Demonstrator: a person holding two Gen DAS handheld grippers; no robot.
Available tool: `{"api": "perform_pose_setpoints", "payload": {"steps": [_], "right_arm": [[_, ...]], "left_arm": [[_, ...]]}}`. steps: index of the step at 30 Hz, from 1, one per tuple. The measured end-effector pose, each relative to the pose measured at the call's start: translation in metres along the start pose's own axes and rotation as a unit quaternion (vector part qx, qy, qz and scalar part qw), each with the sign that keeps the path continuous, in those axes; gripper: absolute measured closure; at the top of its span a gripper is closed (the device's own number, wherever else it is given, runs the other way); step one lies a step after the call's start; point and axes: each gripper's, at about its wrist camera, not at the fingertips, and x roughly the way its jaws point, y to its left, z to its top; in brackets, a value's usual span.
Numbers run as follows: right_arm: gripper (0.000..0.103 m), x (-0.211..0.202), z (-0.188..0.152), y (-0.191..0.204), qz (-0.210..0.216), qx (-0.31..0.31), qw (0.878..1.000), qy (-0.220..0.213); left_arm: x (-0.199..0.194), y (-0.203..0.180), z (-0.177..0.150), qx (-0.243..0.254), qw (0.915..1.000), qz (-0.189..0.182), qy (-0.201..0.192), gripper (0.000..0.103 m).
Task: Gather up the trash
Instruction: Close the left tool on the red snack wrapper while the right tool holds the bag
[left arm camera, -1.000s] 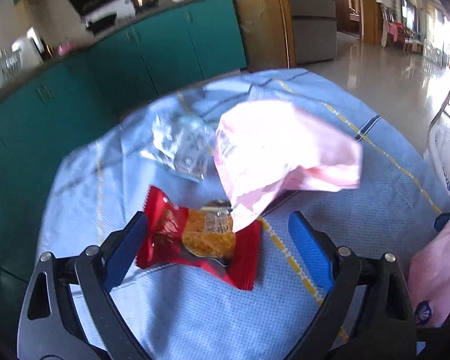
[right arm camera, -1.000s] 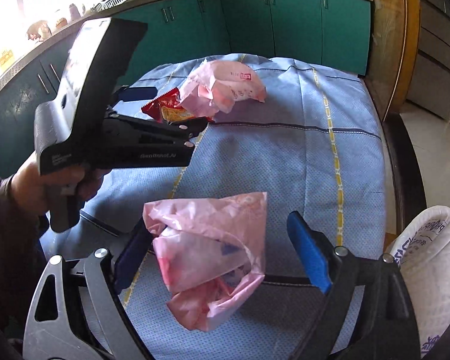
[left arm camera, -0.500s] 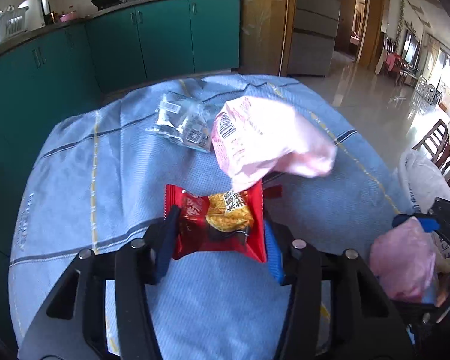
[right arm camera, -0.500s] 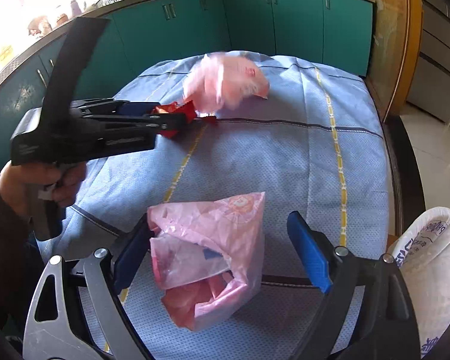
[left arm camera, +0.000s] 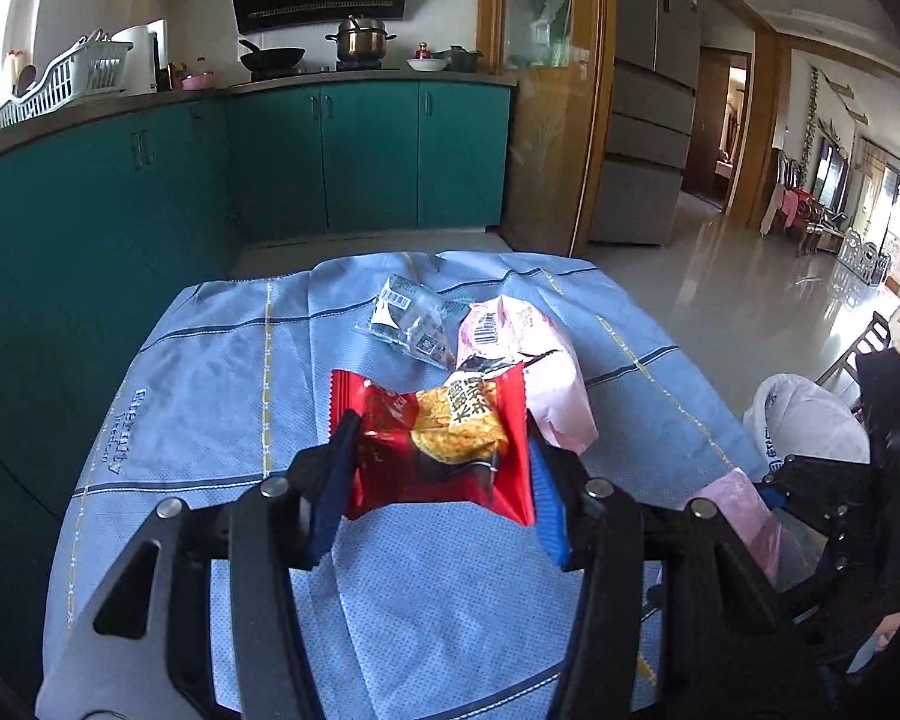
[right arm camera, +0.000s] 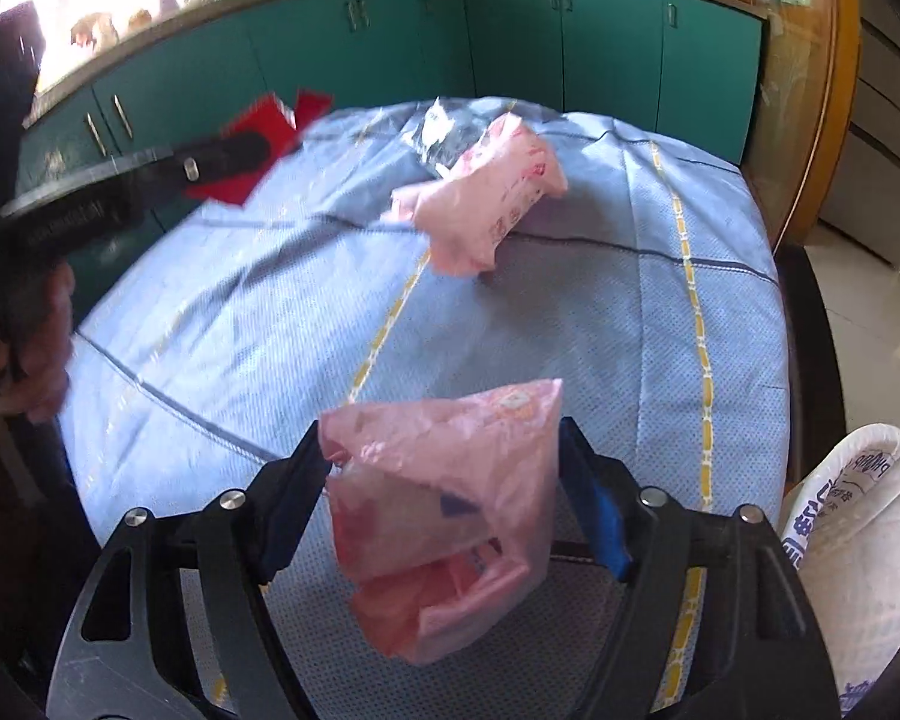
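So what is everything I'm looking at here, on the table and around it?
Snack wrapper: one, red, held off the cloth.
Pink bag: one, between the closing right jaws.
Pink packet: one, far end.
Clear wrapper: one, beside the packet.
Tablecloth: one, blue, yellow stripes.
White sack: one, off the table's edge.
Cabinets: teal, behind.
Left gripper: black, blue pads, shut on the wrapper.
Right gripper: same.

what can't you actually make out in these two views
- White bag: right wrist view, cut off by the frame edge; its opening is unseen.
- Red snack wrapper: right wrist view, motion-blurred, print unreadable.
- Clear wrapper: left wrist view, print too small.
- Pink bag: contents hazy through the film.
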Motion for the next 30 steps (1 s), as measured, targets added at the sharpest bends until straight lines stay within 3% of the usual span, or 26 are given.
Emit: {"api": "perform_pose_setpoints", "payload": {"steps": [5, 8, 10, 16, 30], "right_arm": [[0.018, 0.011, -0.007, 0.009, -0.025, -0.021, 0.999, 0.015], [0.037, 0.007, -0.006, 0.011, -0.018, -0.021, 1.000, 0.008], [0.039, 0.002, -0.005, 0.010, -0.017, -0.016, 1.000, -0.004], [0.039, -0.013, -0.002, 0.001, -0.014, 0.002, 0.999, -0.037], [0.039, -0.026, -0.001, -0.003, -0.016, 0.013, 0.998, -0.065]], "left_arm": [[-0.003, -0.001, 0.000, 0.001, 1.0000, 0.002, -0.005, 0.050], [-0.007, 0.001, 0.001, -0.006, 0.9999, 0.002, -0.013, 0.050], [-0.009, 0.001, 0.000, -0.006, 0.9998, 0.002, -0.017, 0.050], [-0.011, -0.003, 0.000, -0.001, 0.9997, 0.003, -0.025, 0.050], [-0.006, -0.011, -0.004, 0.007, 0.9998, 0.014, -0.014, 0.050]]}}
